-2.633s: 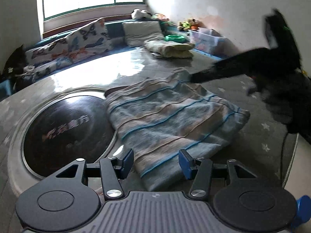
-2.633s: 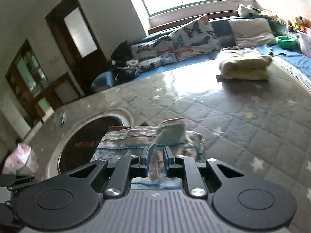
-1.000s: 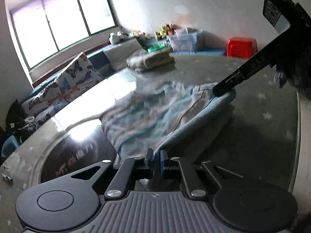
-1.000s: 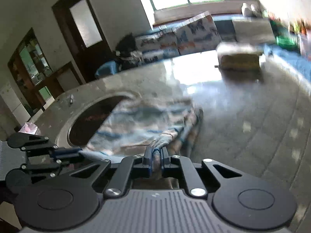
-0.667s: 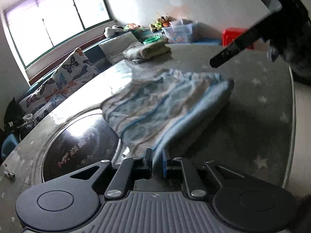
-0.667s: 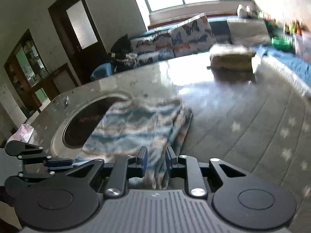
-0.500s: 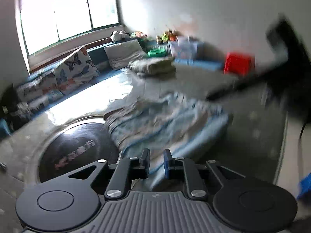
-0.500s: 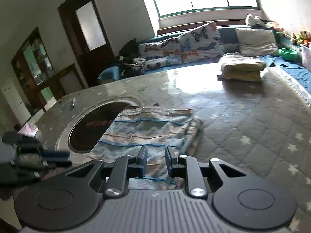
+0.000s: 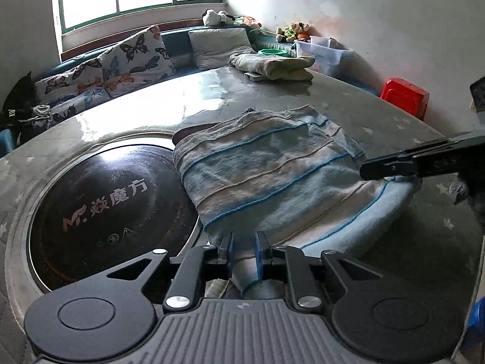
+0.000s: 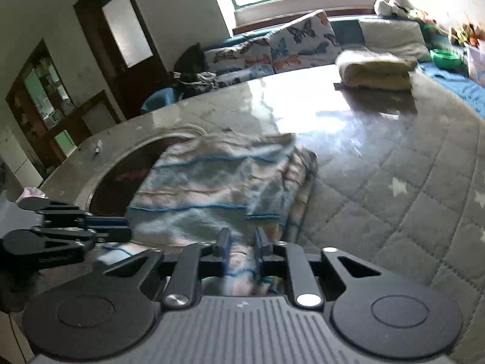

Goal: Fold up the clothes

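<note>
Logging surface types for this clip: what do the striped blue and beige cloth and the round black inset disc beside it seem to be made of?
The striped blue and beige cloth looks like soft terry or fleece: fuzzy nap, matte, rounded folds. The round black inset disc looks like glass or polished ceramic: glossy, mirroring window light, with printed lettering, though which of the two cannot be told.

Left tongs point(image 9: 243, 250) straddle the folded striped towel's point(image 9: 266, 176) near edge.
</note>
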`<state>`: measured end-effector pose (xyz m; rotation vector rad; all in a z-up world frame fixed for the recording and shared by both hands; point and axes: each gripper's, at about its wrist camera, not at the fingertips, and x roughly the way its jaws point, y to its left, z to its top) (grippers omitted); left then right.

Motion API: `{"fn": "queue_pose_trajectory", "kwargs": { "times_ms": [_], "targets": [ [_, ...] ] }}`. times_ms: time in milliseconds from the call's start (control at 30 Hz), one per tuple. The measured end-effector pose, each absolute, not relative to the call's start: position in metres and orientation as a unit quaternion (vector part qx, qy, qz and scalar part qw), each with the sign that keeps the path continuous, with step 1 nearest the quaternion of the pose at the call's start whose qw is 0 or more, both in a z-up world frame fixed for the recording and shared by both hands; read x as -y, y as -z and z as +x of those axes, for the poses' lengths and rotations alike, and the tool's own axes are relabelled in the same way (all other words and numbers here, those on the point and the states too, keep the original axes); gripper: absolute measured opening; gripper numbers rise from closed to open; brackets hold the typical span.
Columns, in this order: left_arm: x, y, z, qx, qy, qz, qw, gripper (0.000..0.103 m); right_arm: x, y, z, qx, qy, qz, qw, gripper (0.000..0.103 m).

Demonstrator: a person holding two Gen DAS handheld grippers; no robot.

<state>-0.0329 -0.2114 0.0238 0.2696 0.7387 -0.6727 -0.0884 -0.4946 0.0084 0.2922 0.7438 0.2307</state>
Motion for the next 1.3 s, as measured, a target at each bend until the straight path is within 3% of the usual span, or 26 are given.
{"fn": "queue_pose_trajectory", "kwargs": {
  "times_ms": [467, 833, 1300],
  "targets": [
    [0.239, -0.052, 0.017, -0.338, 0.323, 0.128, 0.875, 0.018, 0.481, -0.050, -0.039, -0.354, -0.150, 0.081, 0.920, 0.010],
    [0.278, -0.036, 0.081, -0.366, 0.351, 0.100, 0.856, 0.018, 0.462, -0.027, 0.052, -0.402, -0.141, 0.069, 0.902, 0.010],
    [0.286, -0.040, 0.082, -0.362, 0.357, 0.098, 0.856, 0.018, 0.463, -0.031, 0.034, -0.403, -0.155, 0.050, 0.901, 0.010]
  ]
}}
